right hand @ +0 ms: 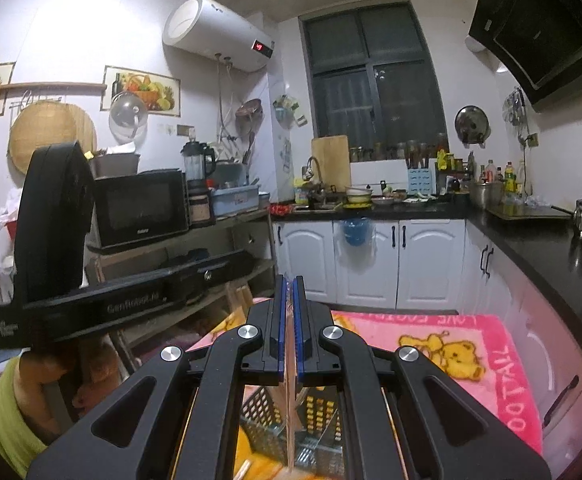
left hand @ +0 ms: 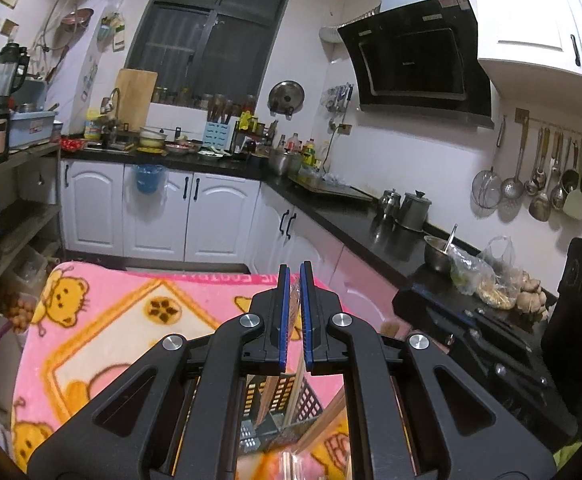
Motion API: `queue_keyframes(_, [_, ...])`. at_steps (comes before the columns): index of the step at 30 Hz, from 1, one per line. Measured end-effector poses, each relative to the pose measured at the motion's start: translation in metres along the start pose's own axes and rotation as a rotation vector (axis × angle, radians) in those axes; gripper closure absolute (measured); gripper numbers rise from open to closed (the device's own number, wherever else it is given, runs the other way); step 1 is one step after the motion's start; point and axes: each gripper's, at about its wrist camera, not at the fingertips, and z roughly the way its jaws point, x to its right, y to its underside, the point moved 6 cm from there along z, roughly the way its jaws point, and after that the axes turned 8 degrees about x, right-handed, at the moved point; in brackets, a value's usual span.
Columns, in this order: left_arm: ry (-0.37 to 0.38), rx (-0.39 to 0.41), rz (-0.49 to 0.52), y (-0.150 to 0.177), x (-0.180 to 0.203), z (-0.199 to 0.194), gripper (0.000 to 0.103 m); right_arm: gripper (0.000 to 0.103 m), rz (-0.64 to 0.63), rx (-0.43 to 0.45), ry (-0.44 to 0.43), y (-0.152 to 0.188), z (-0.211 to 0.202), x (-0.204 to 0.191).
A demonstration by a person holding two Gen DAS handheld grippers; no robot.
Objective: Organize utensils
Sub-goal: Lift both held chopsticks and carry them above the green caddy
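While jaws pinch chopsticks (right hand: pixel 290 364), blanket (right hand: pixel 507 364) reads "LOVE".

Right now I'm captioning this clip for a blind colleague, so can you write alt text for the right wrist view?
The right gripper is shut on thin wooden sticks, likely chopsticks, above a black perforated basket on a pink bear-print blanket. The left gripper shows at left, side-on. Behind is a kitchen with white cabinets and a microwave.

Blanket (left hand: pixel 103 332) covers the surface; perforated basket (right hand: pixel 267 412) sits on it, counter (left hand: pixel 351 220) to the right.
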Motion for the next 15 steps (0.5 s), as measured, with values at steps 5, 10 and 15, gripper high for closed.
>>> queue_keyframes(5, [-0.003,0.005,-0.001,-0.002,-0.001,0.009,0.100,0.099,0.012,0.013,0.026,-0.007,0.007,0.014])
queue_keyframes(10, [-0.003,-0.007,-0.014,0.002,-0.005,0.017,0.100,0.099,0.012,0.010,0.067,-0.007,0.019,0.028])
queue_keyframes(15, [-0.001,-0.027,-0.030,0.010,-0.012,0.026,0.100,0.099,0.027,-0.003,0.094,-0.003,0.032,0.041])
